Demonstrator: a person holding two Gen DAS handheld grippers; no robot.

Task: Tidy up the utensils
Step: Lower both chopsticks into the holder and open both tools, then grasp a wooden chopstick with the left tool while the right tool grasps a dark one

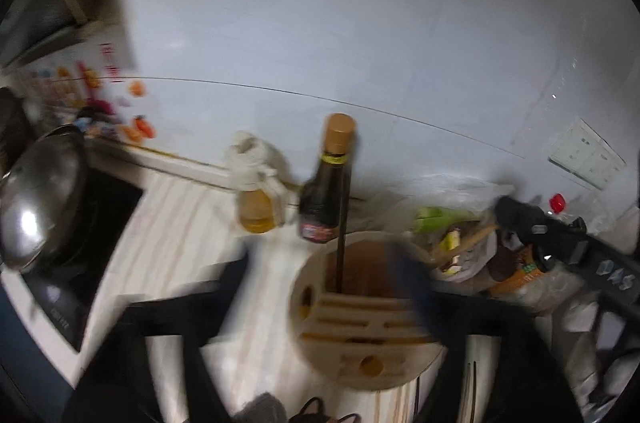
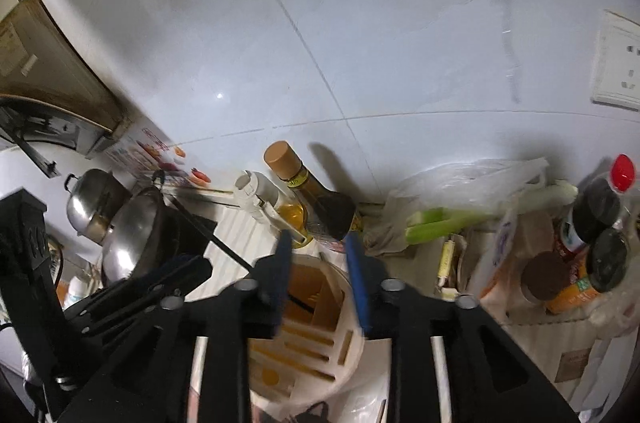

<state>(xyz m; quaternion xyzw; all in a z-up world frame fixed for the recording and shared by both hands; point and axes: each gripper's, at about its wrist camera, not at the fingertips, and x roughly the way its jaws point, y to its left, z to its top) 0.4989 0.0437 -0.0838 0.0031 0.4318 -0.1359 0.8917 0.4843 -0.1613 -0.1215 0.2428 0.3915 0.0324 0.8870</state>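
Note:
A round beige utensil holder (image 1: 368,319) with slots and holes stands on the counter; it also shows in the right wrist view (image 2: 320,319). A thin dark chopstick (image 1: 343,223) stands upright in its open compartment and shows leaning in the right wrist view (image 2: 212,239). My left gripper (image 1: 328,287) is blurred, wide open around the holder, holding nothing. My right gripper (image 2: 320,263) is open, its blue fingertips (image 2: 358,279) over the holder's rim. The right gripper also appears in the left view (image 1: 560,243), at the right.
A dark sauce bottle (image 1: 328,191) and an oil bottle (image 1: 256,191) stand behind the holder. A steel wok (image 1: 40,207) sits on a stove at left. Plastic bags with celery (image 2: 460,219) and jars (image 2: 580,243) crowd the right. A tiled wall is behind.

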